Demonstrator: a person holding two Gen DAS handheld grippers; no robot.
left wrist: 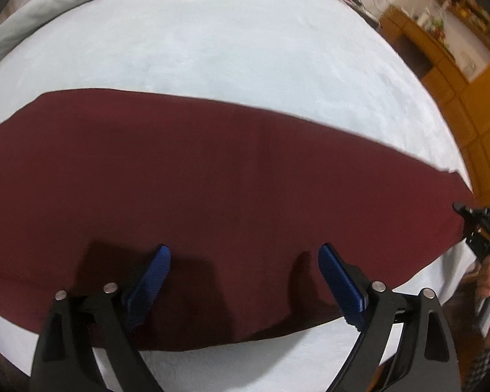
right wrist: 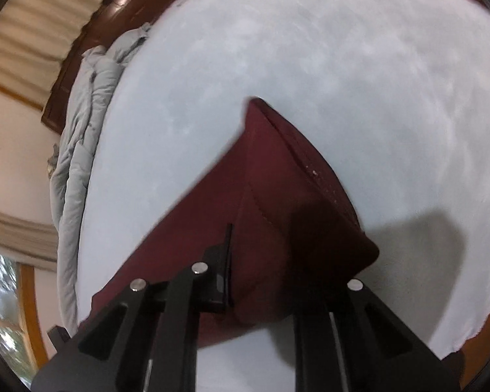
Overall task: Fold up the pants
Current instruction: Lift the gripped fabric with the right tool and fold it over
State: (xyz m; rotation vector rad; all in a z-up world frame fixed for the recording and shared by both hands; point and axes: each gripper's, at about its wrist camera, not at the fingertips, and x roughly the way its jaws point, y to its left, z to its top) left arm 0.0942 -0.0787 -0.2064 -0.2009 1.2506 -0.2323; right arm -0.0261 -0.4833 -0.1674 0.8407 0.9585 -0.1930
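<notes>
The pants (left wrist: 212,170) are matt maroon cloth on a pale, fleecy bed cover (left wrist: 212,42). The left gripper (left wrist: 244,258) has ribbed blue pads (left wrist: 153,274) on black plastic arms.

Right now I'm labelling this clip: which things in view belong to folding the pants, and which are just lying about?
Belongs to the job:
- dark maroon cloth pants, spread on the pale blue bed sheet
- left gripper, open above them
- right gripper

Just lying about:
- rumpled grey quilt along the bed's edge
- wooden shelves beyond
</notes>
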